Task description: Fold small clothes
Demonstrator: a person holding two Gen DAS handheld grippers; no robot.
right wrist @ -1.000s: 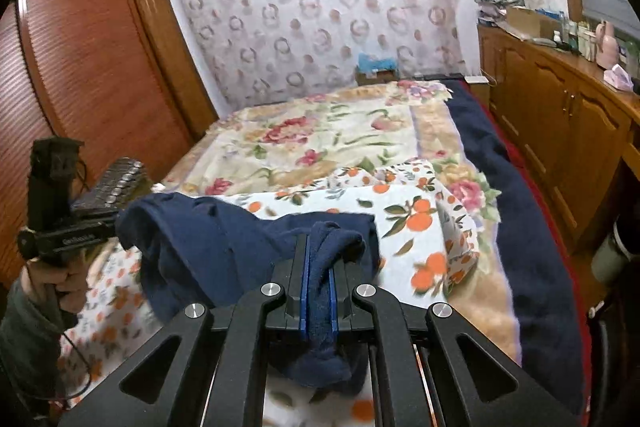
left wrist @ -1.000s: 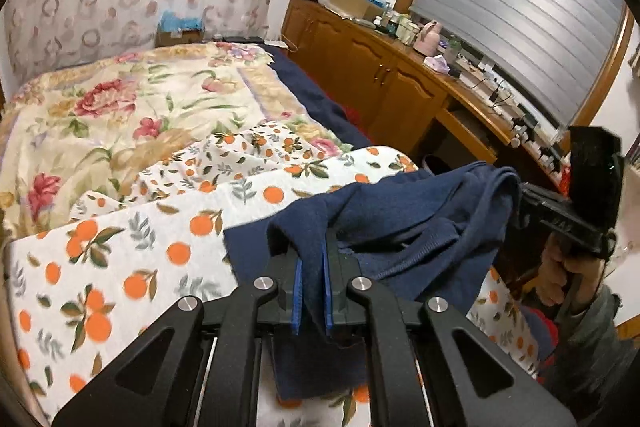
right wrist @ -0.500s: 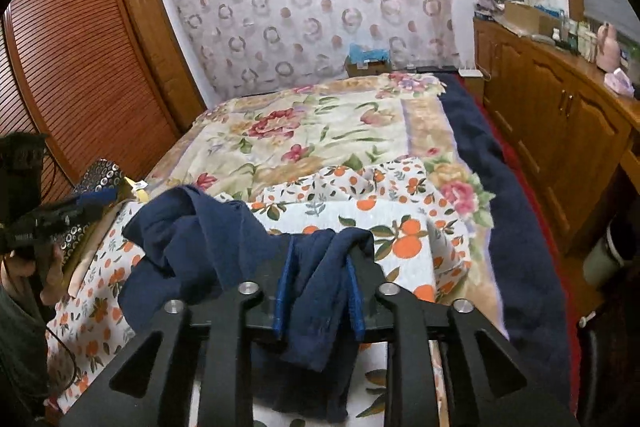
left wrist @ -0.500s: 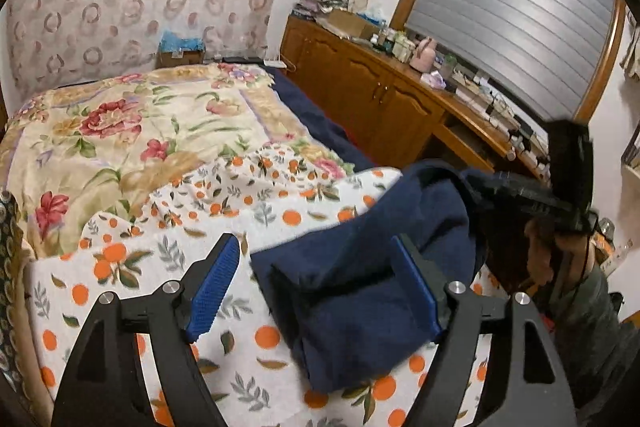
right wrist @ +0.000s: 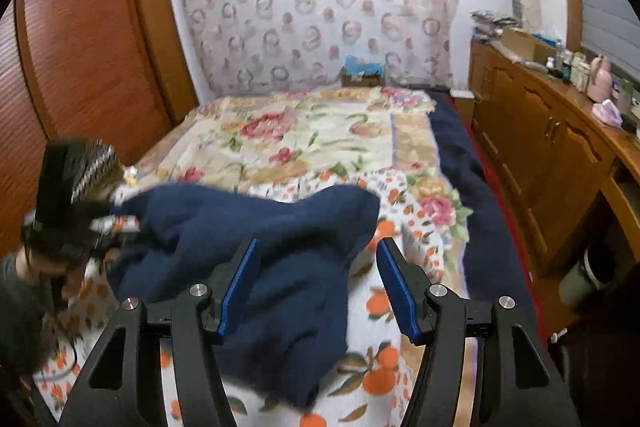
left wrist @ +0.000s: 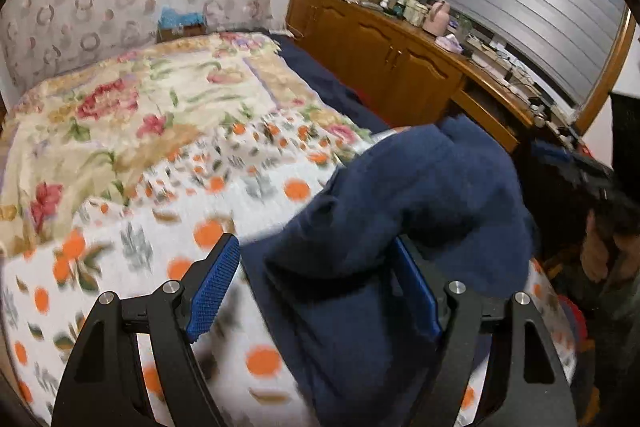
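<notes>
Both the left gripper [left wrist: 316,287] and the right gripper [right wrist: 318,285] have just been opening, jaws now spread off the navy garment [right wrist: 256,251]; it has dropped onto the bed [right wrist: 320,135] (likely one fold finished).

Navy garment [left wrist: 400,211]: one, and just the one, a single dark blue piece lying rumpled on the bed.
Claws: two on show, the left claw [left wrist: 316,287] and the right claw [right wrist: 318,283].
Blue pads [right wrist: 240,283]: two on each claw, so four in all.
Bed covers: two patterns in play, one orange-fruit sheet [left wrist: 168,239] and one floral quilt [left wrist: 132,107] behind it.
Bed [right wrist: 472,187]: one.
Wardrobe [right wrist: 88,47]: one, tall and wooden.
Sideboard [left wrist: 384,59]: one, its clutter too small and blurred to count.
Pink jug [right wrist: 600,79]: one.
</notes>
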